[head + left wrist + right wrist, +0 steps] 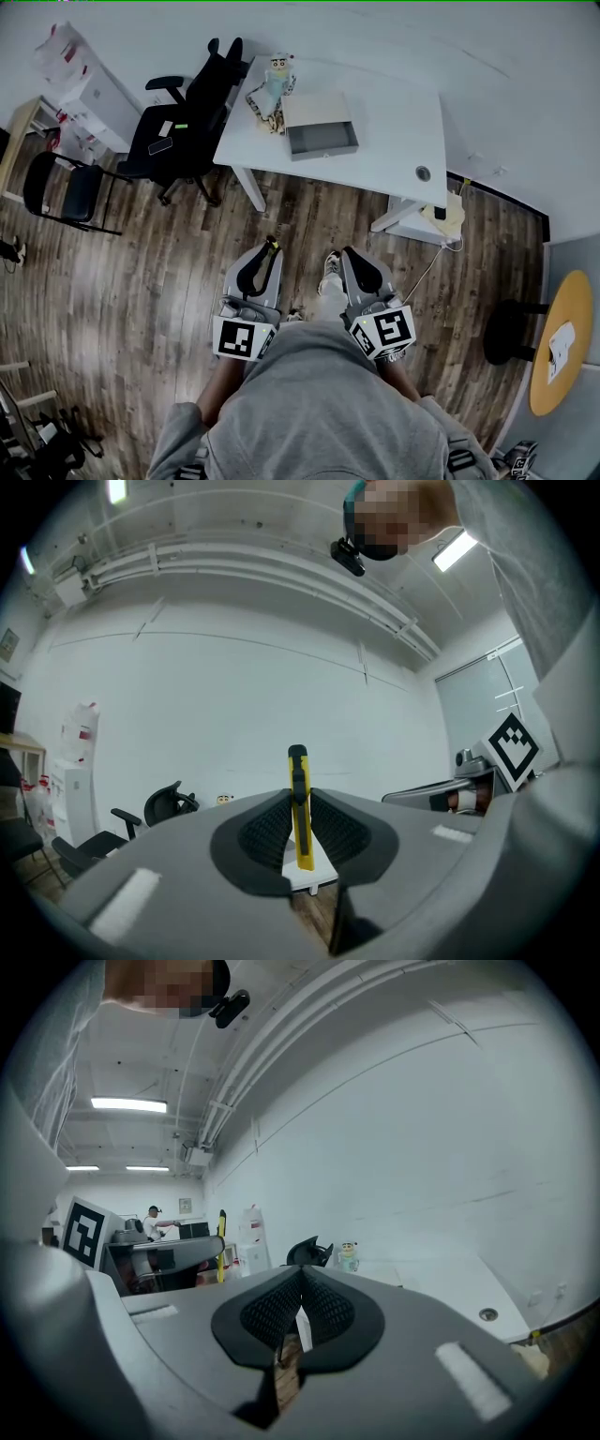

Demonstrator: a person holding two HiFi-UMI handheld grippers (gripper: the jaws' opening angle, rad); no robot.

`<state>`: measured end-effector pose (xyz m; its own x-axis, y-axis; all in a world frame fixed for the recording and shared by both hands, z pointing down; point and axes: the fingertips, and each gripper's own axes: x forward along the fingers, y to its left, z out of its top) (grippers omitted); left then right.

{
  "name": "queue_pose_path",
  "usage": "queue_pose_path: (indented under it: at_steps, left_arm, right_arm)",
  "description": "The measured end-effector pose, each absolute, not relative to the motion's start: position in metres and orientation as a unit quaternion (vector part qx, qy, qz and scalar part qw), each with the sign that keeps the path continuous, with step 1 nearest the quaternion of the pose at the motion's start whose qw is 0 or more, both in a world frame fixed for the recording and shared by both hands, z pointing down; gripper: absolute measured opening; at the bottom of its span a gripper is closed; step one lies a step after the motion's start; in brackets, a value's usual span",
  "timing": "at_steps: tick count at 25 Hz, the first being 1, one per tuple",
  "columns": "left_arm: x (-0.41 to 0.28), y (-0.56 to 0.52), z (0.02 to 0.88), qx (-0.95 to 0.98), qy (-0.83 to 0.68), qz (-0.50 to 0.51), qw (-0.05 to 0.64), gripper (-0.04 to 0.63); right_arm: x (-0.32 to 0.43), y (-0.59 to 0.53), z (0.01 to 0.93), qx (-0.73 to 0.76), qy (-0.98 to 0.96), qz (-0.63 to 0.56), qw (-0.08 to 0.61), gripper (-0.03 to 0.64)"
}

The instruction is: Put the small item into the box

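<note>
in the left gripper (298,797), a yellow utility knife (303,841) stands clamped upright.

Two grippers (265,253) (347,253); one yellow utility knife (300,808); one grey box (323,147); one doll (273,89); one white table (394,131) — two black chairs (187,122) (61,187)

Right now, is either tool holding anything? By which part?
Left tool grips the yellow box cutter by its middle and lower body, black-tipped end poking up. Right tool is shut on nothing.
</note>
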<state>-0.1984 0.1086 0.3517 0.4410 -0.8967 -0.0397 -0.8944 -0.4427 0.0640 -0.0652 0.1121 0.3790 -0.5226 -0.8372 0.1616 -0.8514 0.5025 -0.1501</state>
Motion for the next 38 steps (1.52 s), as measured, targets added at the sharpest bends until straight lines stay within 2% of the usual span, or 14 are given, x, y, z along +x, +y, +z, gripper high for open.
queue_pose_path:
  at_steps: [15, 38]
  left_arm:
    - [-0.178, 0.019, 0.348, 0.836, -0.547, -0.029, 0.017, 0.064]
    - [-0.099, -0.131, 0.348, 0.807, -0.590, -0.019, -0.006, 0.064]
  right_arm:
    - [-0.048, 0.018, 0.375, 0.459, -0.881, 0.108, 0.044, 0.015]
    - [0.030, -0.150, 0.376, 0.407, -0.907, 0.100, 0.038, 0.015]
